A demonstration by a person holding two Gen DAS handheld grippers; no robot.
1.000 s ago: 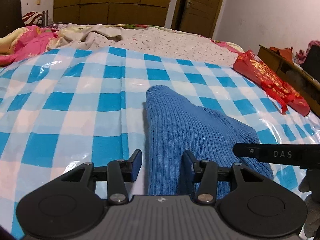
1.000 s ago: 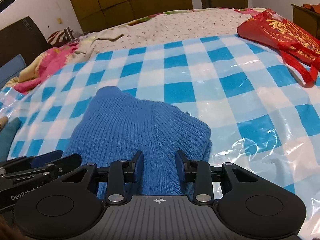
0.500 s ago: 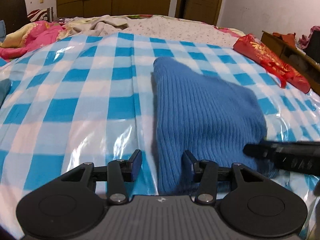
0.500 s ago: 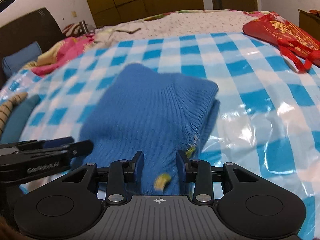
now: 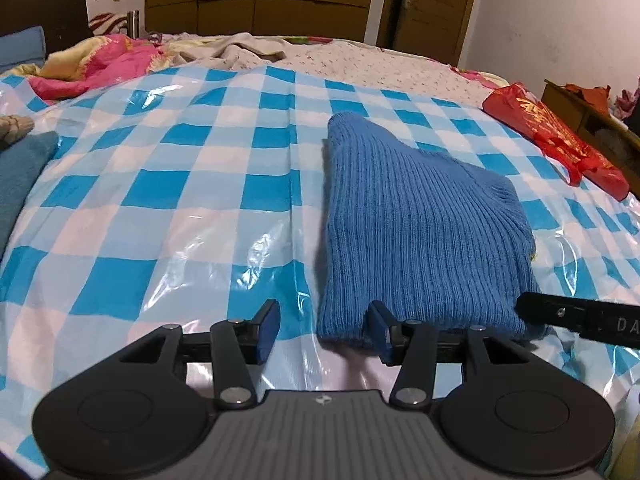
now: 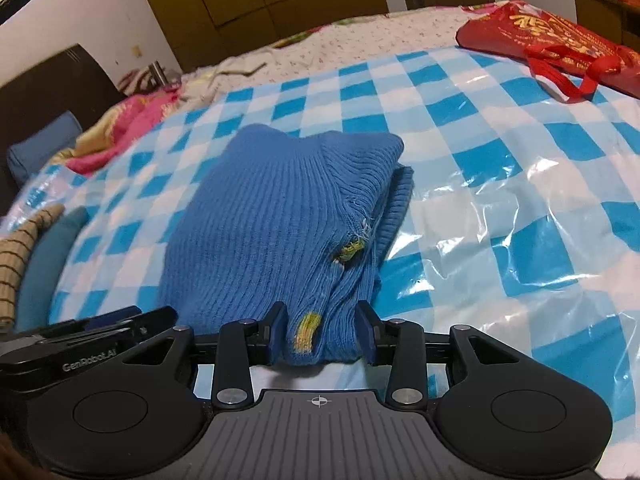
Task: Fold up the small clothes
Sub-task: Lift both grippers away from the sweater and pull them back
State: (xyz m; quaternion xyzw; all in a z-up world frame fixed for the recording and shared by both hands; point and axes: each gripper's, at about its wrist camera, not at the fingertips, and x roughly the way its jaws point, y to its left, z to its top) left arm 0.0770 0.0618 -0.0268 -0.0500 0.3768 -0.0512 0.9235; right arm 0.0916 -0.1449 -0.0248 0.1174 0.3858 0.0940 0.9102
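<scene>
A folded blue ribbed-knit sweater (image 5: 416,220) lies on the blue-and-white checked plastic sheet (image 5: 160,200) covering the bed, its long axis running away toward the far edge. The right gripper (image 6: 322,330), nearer, has its fingers spread around the sweater's near hem. The left gripper (image 5: 324,330) is spread open, with only its right-hand finger touching the sweater's near left corner.
</scene>
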